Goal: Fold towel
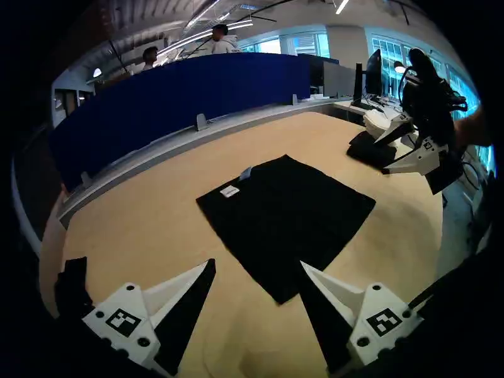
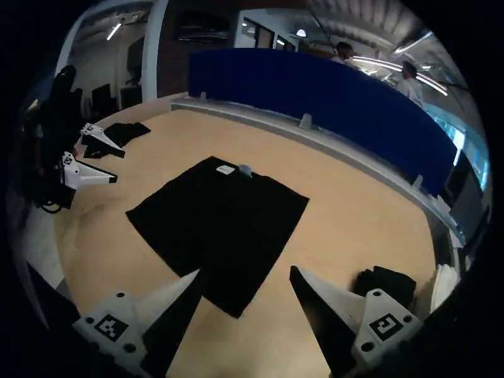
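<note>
The towel (image 1: 286,217) is rendered as matt black cloth. The table (image 1: 157,214) is finished in smooth pale wood with a soft sheen. The fingers (image 1: 167,290) of the left gripper (image 1: 256,263) are moulded in matt white and black plastic. The far partition (image 1: 176,94) is covered in matt blue fabric.

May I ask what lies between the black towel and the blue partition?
Left gripper view: bare wooden tabletop, then a grey ledge, between the black towel and blue partition.

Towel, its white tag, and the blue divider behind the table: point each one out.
towel (image 1: 286,220), left gripper view, middle of the black cloth.
white tag (image 1: 230,191), left gripper view, centre of the tag.
blue divider (image 1: 189,101), left gripper view, middle of its front face.
</note>
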Available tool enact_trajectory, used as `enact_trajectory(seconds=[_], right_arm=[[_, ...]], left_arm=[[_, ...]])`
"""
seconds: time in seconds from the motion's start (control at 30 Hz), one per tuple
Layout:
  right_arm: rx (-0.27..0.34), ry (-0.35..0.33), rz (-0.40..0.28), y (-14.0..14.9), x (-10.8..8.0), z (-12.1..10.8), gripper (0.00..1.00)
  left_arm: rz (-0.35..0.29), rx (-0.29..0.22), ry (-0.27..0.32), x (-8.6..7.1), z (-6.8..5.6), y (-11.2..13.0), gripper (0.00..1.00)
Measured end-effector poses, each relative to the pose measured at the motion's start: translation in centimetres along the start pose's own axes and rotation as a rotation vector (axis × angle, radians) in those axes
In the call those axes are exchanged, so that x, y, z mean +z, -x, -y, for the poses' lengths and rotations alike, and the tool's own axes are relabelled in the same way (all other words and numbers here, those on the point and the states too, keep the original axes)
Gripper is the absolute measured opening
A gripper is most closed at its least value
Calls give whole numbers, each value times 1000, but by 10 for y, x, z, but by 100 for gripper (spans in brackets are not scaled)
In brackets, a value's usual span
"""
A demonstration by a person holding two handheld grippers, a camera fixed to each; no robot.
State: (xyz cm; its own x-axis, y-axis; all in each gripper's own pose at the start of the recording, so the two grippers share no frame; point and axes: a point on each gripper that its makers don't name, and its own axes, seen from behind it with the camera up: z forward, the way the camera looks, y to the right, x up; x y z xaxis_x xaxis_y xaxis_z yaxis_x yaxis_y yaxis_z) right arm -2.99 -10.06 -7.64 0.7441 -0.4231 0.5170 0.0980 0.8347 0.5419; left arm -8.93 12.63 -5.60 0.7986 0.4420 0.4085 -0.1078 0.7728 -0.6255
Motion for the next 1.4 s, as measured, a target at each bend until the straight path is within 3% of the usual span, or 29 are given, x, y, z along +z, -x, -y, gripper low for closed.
enact_trajectory(seconds=[0.6,0.9,1.23,1.4], right_arm=[[-23,-43,136,57,23,7,100],[-29,-59,185,79,35,12,100],[0,-56,198,88,43,11,100],[13,-65,204,92,43,11,95]], left_arm=[[163,-20,84,17,-21,54,89],[223,-12,117,29,-33,67,89],[266,-12,123,38,-36,74,89],[292,-8,124,40,-38,79,89]])
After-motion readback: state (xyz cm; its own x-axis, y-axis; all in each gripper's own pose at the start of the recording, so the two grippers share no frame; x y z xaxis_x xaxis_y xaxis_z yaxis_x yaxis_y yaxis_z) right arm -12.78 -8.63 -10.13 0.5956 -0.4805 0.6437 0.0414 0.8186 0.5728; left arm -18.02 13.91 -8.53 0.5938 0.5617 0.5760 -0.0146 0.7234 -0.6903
